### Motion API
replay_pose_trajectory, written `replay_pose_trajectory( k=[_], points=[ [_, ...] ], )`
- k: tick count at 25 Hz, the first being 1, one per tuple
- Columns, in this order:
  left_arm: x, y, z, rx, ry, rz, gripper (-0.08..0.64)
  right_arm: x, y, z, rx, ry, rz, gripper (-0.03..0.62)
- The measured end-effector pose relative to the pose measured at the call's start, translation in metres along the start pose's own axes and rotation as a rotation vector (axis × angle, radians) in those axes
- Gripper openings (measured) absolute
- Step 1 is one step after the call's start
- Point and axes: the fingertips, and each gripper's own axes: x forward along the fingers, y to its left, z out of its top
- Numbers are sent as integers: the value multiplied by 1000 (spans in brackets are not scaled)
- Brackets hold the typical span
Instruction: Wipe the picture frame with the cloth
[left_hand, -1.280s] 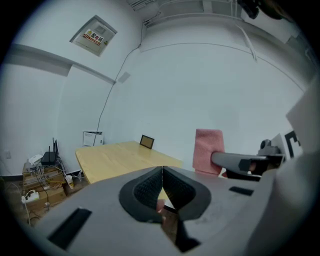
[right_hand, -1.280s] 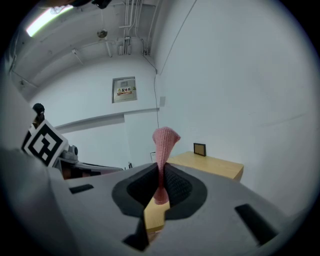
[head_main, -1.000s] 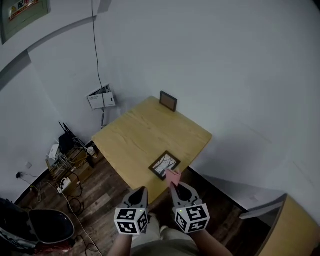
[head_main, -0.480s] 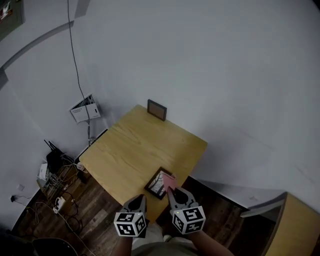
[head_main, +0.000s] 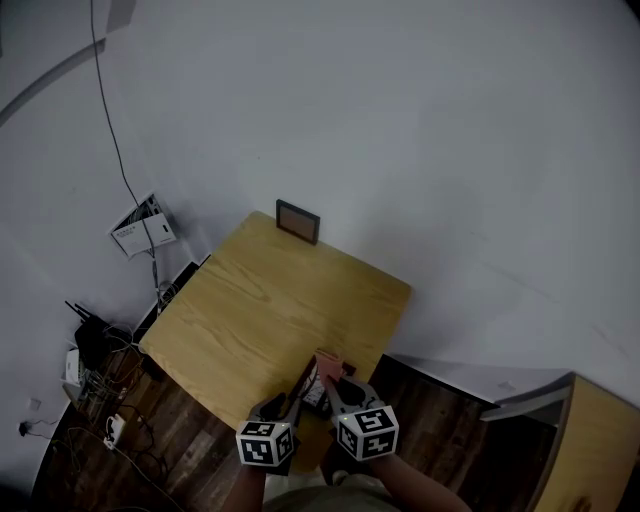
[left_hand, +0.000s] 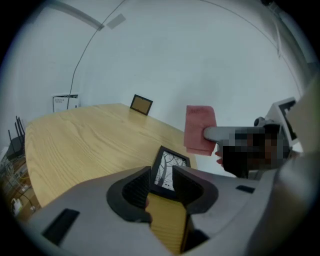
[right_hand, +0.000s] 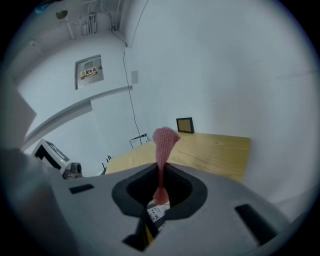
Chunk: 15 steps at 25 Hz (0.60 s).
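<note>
A dark picture frame (head_main: 310, 384) with a tree print lies at the near edge of the wooden table (head_main: 270, 300). In the left gripper view the picture frame (left_hand: 172, 165) shows in the gap between my left gripper's (left_hand: 161, 180) jaws, which are opening; the pads do not press on it. My right gripper (right_hand: 161, 181) is shut on a pink cloth (right_hand: 164, 141) that stands up from its jaws. In the head view the pink cloth (head_main: 329, 362) hangs just over the frame, the left gripper (head_main: 284, 400) and the right gripper (head_main: 333, 386) side by side.
A second small frame (head_main: 298, 221) stands at the table's far edge by the white wall. Papers (head_main: 140, 225) hang on the wall at left, above cables and boxes (head_main: 85, 365) on the wooden floor. A wooden cabinet (head_main: 600, 450) stands at the lower right.
Both grippers have come forward and down to the frame at the table's near edge. The left jaws, shut before, now stand apart. The cloth stays in the right gripper.
</note>
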Motion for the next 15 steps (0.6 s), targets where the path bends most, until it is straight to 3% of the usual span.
replay_pose_trajectory(
  k=[4,15],
  points=[
    [20,7,-11,44,77,-16,157,25,-6,-11,13,48,-13,14],
    [45,20,-26,69,169,-29,169,73,-24,-44,44,193,-47,14]
  ],
)
